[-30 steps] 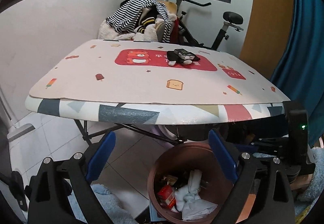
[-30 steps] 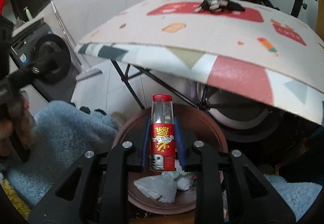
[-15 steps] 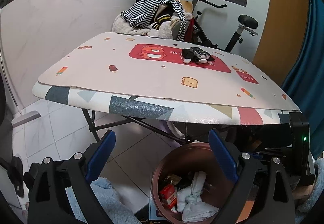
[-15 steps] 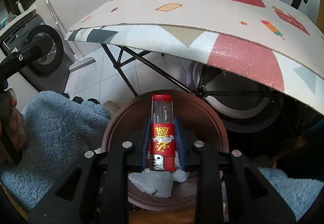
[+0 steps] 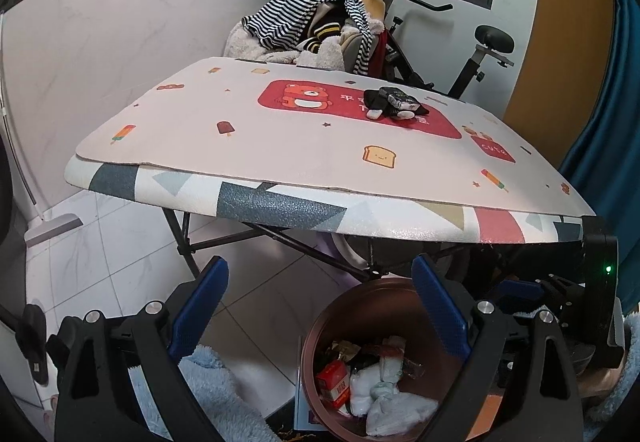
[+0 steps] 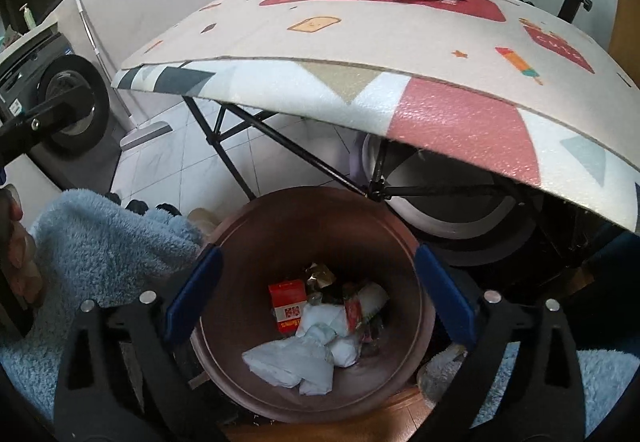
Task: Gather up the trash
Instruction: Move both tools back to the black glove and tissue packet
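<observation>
Right gripper (image 6: 316,290) held wide open and empty above brown bin (image 6: 248,226), left gripper (image 5: 320,302) likewise spread and empty, red lighter (image 6: 353,316) seen among white tissues (image 6: 296,362) in bin

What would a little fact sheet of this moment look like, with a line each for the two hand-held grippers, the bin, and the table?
left hand-held gripper: open, empty, above floor beside the bin
right hand-held gripper: open, empty, over the bin mouth
trash bin: round, brown, on the floor at the table's edge
bin contents: crumpled white tissue, red carton, wrappers
table: cartoon-print mat; one small dark item at the far side
</observation>
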`<state>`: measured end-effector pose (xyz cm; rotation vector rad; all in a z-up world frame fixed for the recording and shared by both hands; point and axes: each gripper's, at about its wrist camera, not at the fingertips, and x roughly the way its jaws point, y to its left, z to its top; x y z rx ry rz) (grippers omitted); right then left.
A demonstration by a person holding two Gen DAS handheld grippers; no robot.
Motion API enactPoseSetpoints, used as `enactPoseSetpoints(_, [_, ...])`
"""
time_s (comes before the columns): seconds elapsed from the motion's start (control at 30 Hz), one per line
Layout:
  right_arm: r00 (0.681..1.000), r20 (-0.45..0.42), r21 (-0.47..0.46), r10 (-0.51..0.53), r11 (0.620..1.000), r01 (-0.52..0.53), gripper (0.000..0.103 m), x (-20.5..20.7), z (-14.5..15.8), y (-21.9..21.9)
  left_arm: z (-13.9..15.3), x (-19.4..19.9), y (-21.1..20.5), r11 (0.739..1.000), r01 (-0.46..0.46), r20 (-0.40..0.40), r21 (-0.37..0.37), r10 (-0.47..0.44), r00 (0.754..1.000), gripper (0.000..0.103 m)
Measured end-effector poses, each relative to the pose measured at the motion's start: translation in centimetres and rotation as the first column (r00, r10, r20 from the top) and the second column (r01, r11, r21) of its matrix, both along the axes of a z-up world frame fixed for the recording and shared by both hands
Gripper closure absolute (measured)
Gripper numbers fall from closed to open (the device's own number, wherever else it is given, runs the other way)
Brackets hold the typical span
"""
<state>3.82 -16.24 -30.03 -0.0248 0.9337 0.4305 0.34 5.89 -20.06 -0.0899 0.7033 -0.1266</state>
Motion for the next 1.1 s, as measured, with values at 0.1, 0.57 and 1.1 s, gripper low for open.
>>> enactPoseSetpoints(0.1, [1.0,0.008,0.005,-0.005,1.0,0.005,0.006,-0.1,0.2,-0.2,-0.1,0.1,0.0,1.0,-0.004,-0.004,-0.002,0.004,1.0,0.012])
enactPoseSetpoints(0.57, [0.994,0.108,0.058,-0.028,0.998,0.022,0.006,-0.3,1.7,-0.8,-0.4,0.3,0.7,0.999,-0.028,-0.013,-0.042,0.028,1.0,0.012])
enactPoseSetpoints(1.1, [0.983,0.181,0.042,-0.017,0.999,0.01,0.006,8.1,8.9,-3.7,2.4,4.9,1.8,0.99,-0.033,0.028,-0.14,0.037,0.999,0.012])
